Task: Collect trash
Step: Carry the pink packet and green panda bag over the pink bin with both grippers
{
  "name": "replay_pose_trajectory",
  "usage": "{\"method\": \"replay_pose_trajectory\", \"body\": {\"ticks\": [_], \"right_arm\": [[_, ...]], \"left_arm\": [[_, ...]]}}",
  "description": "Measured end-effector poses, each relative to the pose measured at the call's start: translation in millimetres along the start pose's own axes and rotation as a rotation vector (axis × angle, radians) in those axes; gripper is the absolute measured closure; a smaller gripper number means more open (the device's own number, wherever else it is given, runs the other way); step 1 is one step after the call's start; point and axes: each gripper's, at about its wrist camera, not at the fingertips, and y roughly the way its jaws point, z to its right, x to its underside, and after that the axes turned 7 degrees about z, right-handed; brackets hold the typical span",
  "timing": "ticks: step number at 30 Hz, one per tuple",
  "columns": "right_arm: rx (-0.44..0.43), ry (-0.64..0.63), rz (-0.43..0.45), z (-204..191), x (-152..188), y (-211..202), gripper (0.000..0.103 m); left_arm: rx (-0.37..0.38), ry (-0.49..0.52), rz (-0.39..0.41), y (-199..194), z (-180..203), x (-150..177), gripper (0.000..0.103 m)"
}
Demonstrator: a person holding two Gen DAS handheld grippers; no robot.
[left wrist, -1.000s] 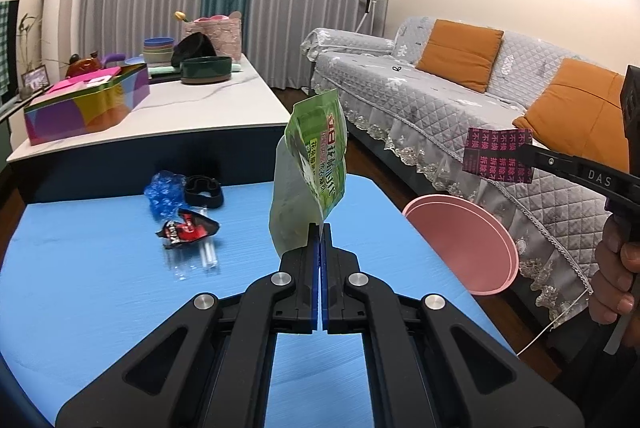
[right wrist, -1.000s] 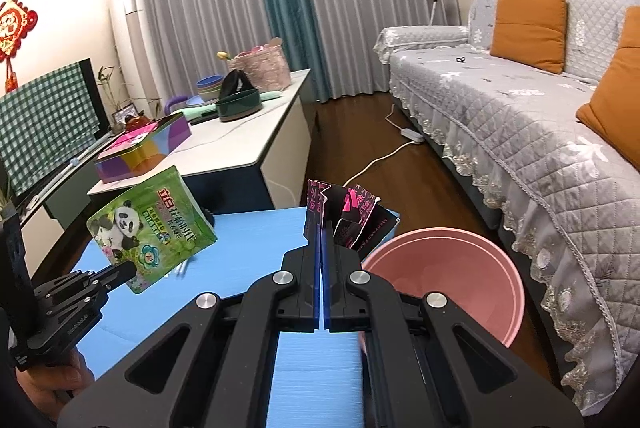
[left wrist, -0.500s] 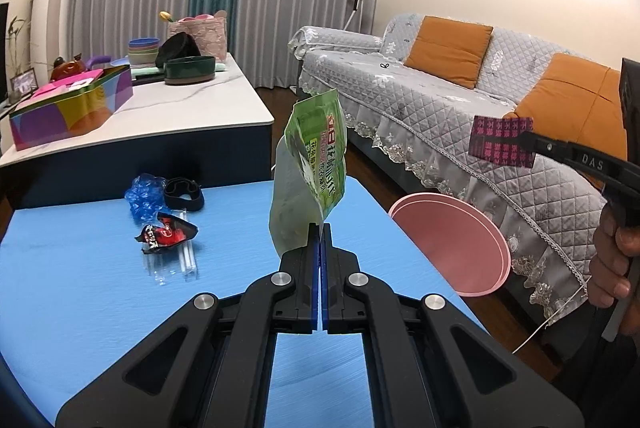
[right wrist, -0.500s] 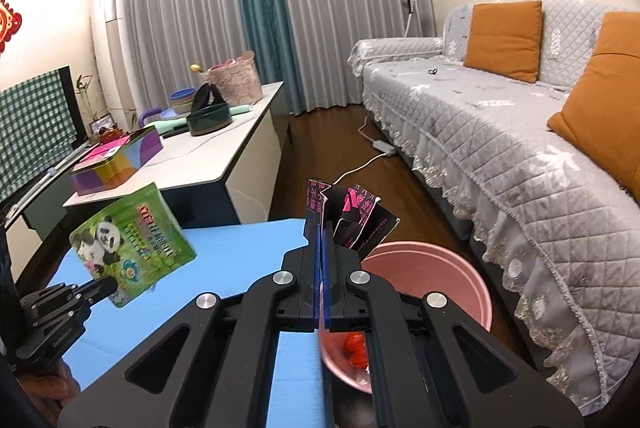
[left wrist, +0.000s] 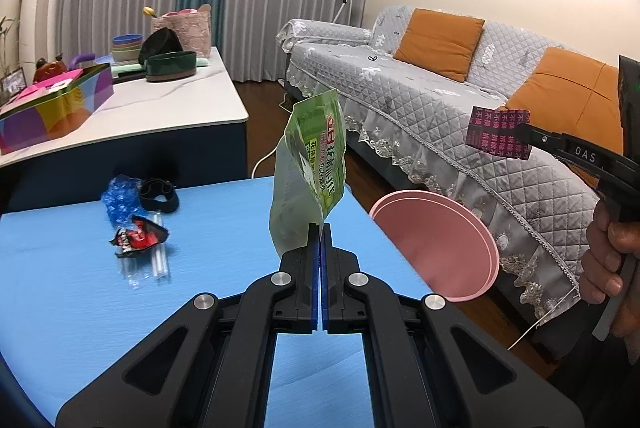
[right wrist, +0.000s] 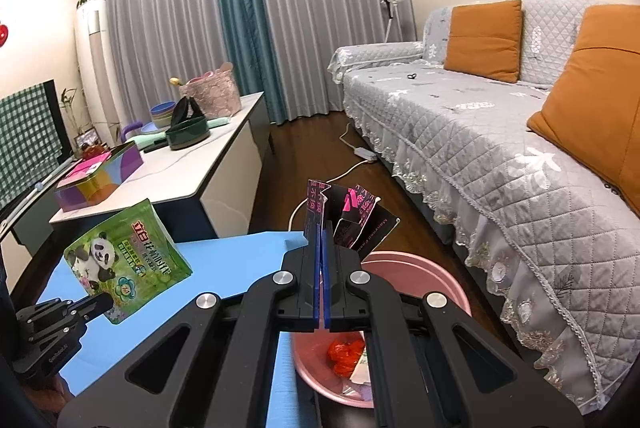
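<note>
Pink bin (right wrist: 420, 268) is waiting below as the right gripper (right wrist: 322, 228) is pinching a dark wrapper (right wrist: 352, 216) for dropping, the left gripper (left wrist: 320, 228) clamping a green pouch (left wrist: 312, 163) alongside

Green panda pouch (left wrist: 310, 163) held upright, black-pink wrapper (right wrist: 352, 214) above pink bin (right wrist: 416, 270)

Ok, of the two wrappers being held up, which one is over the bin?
The black and pink wrapper in the right tool; the pink bin lies right below it. The green panda pouch in the left tool hangs over the blue table.
</note>
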Motion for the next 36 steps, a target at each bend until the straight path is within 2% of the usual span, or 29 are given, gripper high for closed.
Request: {"method": "replay_pose_trajectory", "body": {"ticks": [12,24,36], "right_arm": [[0.058,0.090,-0.011,47.6,0.2,10.1,0.102],[0.122,0.089,-0.067,70.1,12.4,32.7,0.102],[0.143,0.109,-0.102,79.5,19.1,47.7,0.102]], "left_arm": [[0.056,0.030,-0.005,37.1,45.4,-17.6,0.103],[0.136,0.053,-0.049,97.3,95.1,-25.4,0.103],[0.165,0.076,-0.109,135.8,112.1,-18.2,0.103]]}}
